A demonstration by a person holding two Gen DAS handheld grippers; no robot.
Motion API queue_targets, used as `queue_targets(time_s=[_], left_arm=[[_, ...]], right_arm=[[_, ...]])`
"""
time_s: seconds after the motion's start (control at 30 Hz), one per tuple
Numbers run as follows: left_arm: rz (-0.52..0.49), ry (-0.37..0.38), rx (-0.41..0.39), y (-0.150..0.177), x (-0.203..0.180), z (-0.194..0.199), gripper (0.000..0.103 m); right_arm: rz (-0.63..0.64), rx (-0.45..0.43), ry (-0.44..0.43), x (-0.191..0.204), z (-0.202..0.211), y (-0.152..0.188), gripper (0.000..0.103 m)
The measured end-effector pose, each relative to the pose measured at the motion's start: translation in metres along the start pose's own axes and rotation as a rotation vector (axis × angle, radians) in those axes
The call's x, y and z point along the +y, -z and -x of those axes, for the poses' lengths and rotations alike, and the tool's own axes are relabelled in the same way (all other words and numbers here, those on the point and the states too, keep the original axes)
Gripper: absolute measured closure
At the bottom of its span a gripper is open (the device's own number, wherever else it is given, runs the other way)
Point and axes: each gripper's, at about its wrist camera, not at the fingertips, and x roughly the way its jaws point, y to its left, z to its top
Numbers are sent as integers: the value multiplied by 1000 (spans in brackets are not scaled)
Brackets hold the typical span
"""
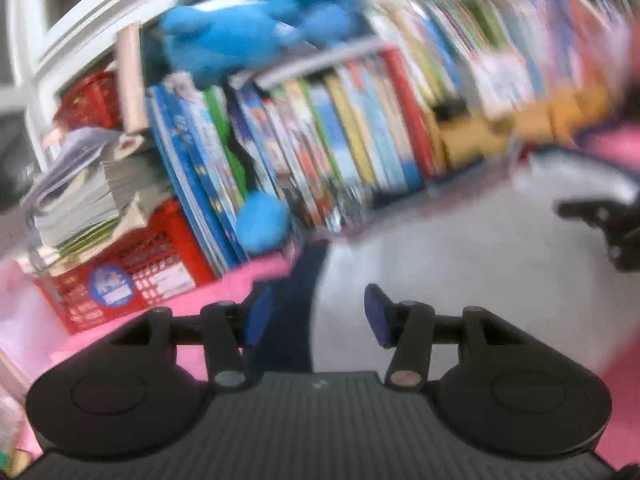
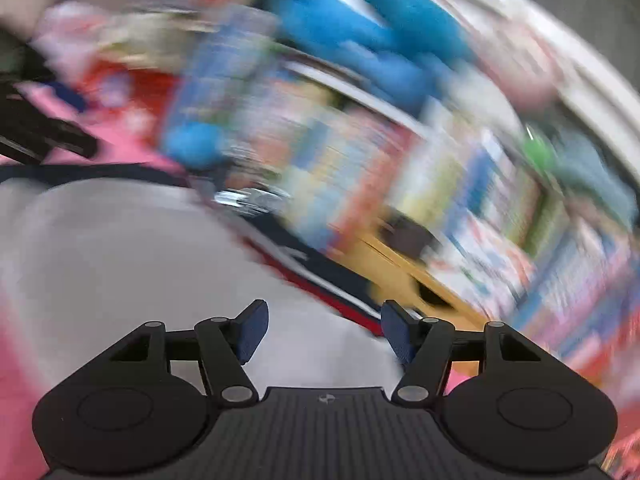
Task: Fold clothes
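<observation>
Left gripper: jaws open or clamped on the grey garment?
Open. The left gripper has its blue pads apart, nothing pinched between them; the grey garment lies beyond.

We look low and close along the left tool [image 1: 316, 320] toward a packed row of books [image 1: 320, 140], tilted slightly down over the grey garment [image 1: 460, 272]. Our right-wrist view, rolled and badly blurred, faces the same books [image 2: 400, 180]; both share the blue plush toy [image 1: 248, 36] and the garment.
</observation>
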Motion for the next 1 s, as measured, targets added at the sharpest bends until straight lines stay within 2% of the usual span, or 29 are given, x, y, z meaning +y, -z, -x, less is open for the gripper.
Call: queue_targets(time_s=[0.17, 0.27, 0.33, 0.4, 0.47, 0.53, 0.6, 0.7, 0.73, 0.8, 0.87, 0.9, 0.93, 1.0], left_arm=[[-115, -139, 86, 30, -11, -21, 53], [-125, -138, 82, 42, -1, -22, 52], [-138, -137, 76, 43, 0, -21, 52], [-151, -136, 71, 44, 1, -20, 53], [-145, -131, 70, 45, 3, -19, 53], [-131, -120, 72, 44, 6, -19, 53], [-116, -108, 72, 43, 9, -19, 52], [-116, -91, 65, 43, 18, -18, 53], [-110, -128, 68, 42, 24, -17, 53], [-84, -189, 67, 40, 39, -12, 58], [-31, -121, 16, 36, 54, 5, 59], [-28, -72, -11, 34, 55, 15, 59], [-52, -19, -43, 32, 50, 26, 59], [-165, 80, -100, 31, 27, 44, 57]], right_arm=[[216, -66, -42, 84, 22, -14, 41], [306, -38, -2, 102, 13, -6, 44], [308, -7, 35, 91, 11, 7, 51], [284, 40, 74, 67, 14, 23, 52], [319, 122, 139, 44, 18, 49, 55], [285, 223, 197, 15, 25, 81, 75], [234, 303, 265, -18, 32, 110, 76], [191, 405, 327, -55, 35, 135, 76], [200, 462, 340, -63, 33, 139, 76], [245, 501, 374, -71, 38, 143, 74], [225, 434, 325, -68, 59, 131, 65], [208, 377, 264, -62, 70, 121, 60], [191, 313, 193, -55, 81, 110, 58], [181, 172, 4, -32, 99, 86, 55]])
